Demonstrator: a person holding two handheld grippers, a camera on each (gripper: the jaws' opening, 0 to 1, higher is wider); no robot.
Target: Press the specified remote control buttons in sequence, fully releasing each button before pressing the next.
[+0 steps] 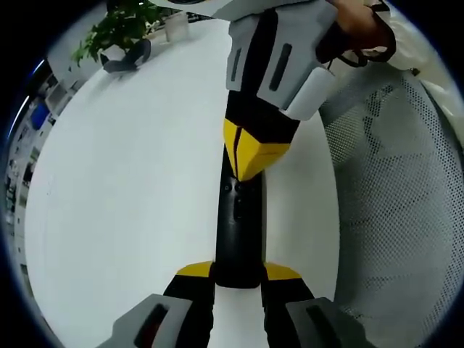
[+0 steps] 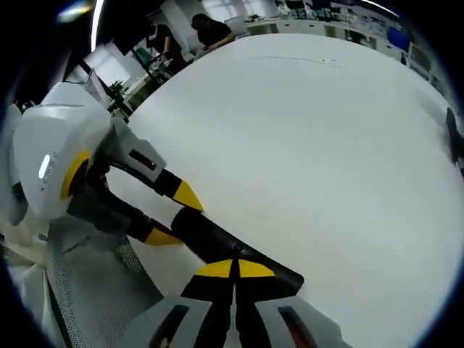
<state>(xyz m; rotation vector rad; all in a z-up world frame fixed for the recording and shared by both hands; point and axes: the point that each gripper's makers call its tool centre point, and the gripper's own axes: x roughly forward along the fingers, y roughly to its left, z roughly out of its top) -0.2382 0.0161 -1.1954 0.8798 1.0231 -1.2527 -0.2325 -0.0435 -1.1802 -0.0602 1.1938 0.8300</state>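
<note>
Remote (image 1: 238, 239) lies on the white table (image 1: 130, 203), its near end clamped in the left claw (image 1: 238, 274), long axis running straight ahead. Right claw (image 1: 250, 163), tips pressed together, bears down on the far end, nearer the buttons (image 1: 233, 188).

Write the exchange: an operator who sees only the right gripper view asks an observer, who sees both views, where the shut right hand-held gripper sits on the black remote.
Operator: My own jaws cover the remote's face. Where is my tip?
Observer: In the left gripper view, the right hand-held gripper has its tip on the far end of the remote, just beyond some small buttons.
Operator: What is behind my gripper?
Observer: A hand holding its rear.
</note>
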